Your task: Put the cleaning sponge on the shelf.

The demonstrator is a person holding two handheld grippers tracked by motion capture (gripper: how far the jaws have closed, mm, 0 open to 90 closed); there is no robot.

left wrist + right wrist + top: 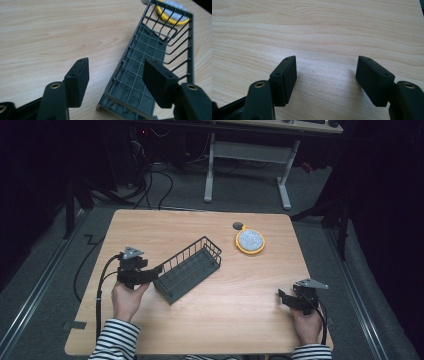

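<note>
Left gripper (159, 269) near the front left of the tabletop (235, 320), held in a hand (126, 297) with a striped sleeve (116, 340). Jaws spread wide apart, one on each side of the near wall of the basket (189, 268). Seen in the left gripper view (116, 76) too, with the wall running up between the two black jaws and not pinched. One jaw over bare wood, the other over the basket's floor.

Right gripper (281, 295) near the front right edge, held in the other hand (307, 322). Jaws spread wide here as well (325, 77), with nothing between them, just pale wood.

Dark wire basket (150, 62) in the middle of the tabletop, long and thin, lying at a slant. Near end by the left gripper, far end pointing to the back right. Nothing inside it.

Farther back, a round yellow thing (250, 241) with a pale speckled middle, flat on the wood, near the basket's far end but not touching. Seen through the basket's bars in the left gripper view (172, 15). Just behind it, a small dark hole (238, 225) in the tabletop.

Past the tabletop, grey floor (245, 195), black cables (155, 185) and the white legs of a desk (247, 165).
</note>
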